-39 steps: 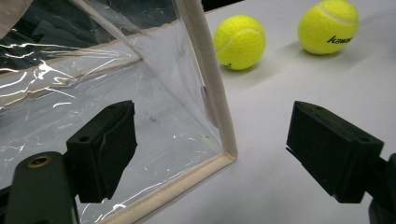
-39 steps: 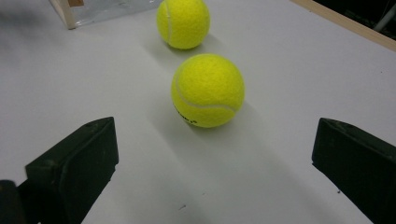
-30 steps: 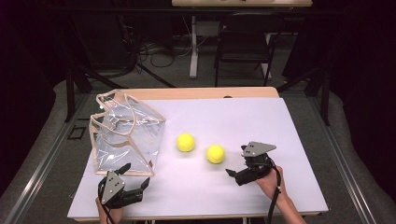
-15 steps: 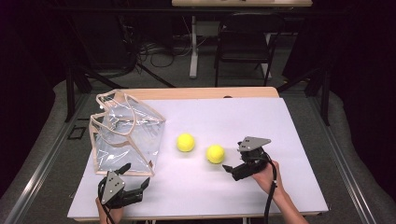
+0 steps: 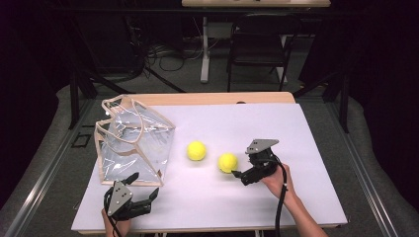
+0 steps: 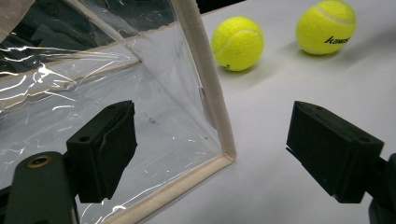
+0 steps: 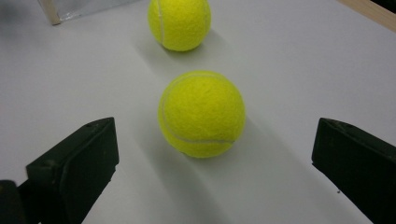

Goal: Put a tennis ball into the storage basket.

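Note:
Two yellow tennis balls lie on the white table top (image 5: 296,133). In the right gripper view the nearer ball (image 7: 201,113) (image 5: 228,162) lies just ahead of my right gripper (image 7: 210,161) (image 5: 242,168), centred between the wide-open jaws and touching neither. The farther ball (image 7: 179,23) (image 5: 196,150) sits beyond it. A clear plastic bag with beige trim (image 5: 133,143) (image 6: 116,93) stands at the left. My left gripper (image 5: 145,185) (image 6: 217,144) is open, its jaws straddling the bag's near bottom corner without touching it. Both balls (image 6: 237,43) (image 6: 325,26) lie past that corner.
The table's front edge (image 5: 207,229) runs close under both hands. A black chair (image 5: 257,44) and cables stand on the floor behind the table. The bag's corner (image 7: 60,9) shows at the top left of the right gripper view.
My right gripper has slid left, closer to the nearer ball, still open. The left gripper, the bag and both balls have stayed put.

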Demonstrator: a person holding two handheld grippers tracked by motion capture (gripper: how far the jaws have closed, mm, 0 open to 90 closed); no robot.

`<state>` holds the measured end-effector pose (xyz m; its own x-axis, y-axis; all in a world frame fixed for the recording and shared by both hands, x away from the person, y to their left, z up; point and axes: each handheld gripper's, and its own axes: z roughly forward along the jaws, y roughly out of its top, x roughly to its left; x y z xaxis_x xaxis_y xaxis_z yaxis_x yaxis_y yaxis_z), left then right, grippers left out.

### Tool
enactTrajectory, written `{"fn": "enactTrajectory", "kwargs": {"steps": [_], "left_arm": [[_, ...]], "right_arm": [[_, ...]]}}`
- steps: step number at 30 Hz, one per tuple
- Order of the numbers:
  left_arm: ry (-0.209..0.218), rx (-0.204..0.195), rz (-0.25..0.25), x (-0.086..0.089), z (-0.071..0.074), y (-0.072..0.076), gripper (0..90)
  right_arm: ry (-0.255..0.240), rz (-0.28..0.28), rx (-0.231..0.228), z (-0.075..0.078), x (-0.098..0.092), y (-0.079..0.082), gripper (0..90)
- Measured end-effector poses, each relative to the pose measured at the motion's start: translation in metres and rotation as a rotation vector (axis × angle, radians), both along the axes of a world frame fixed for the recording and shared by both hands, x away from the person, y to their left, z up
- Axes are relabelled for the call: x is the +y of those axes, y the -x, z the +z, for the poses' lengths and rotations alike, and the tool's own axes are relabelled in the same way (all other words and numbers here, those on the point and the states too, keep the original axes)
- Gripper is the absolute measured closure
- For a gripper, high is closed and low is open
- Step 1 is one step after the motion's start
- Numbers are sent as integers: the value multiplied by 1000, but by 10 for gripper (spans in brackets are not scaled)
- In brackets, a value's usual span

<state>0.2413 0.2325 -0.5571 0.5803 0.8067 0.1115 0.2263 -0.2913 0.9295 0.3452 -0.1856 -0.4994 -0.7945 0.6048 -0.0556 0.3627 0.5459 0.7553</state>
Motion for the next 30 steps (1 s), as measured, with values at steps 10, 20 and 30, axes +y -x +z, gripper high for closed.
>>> {"fn": "enactTrajectory", "kwargs": {"steps": [10, 20, 30], "left_arm": [[0, 1, 0, 0, 0, 0, 160], [0, 0, 1, 0, 0, 0, 160], [-1, 4, -4, 0, 0, -1, 160]], "right_arm": [[12, 10, 32, 1, 5, -10, 0], [31, 34, 60, 0, 15, -16, 0], [55, 52, 106, -5, 23, -23, 0]]}}
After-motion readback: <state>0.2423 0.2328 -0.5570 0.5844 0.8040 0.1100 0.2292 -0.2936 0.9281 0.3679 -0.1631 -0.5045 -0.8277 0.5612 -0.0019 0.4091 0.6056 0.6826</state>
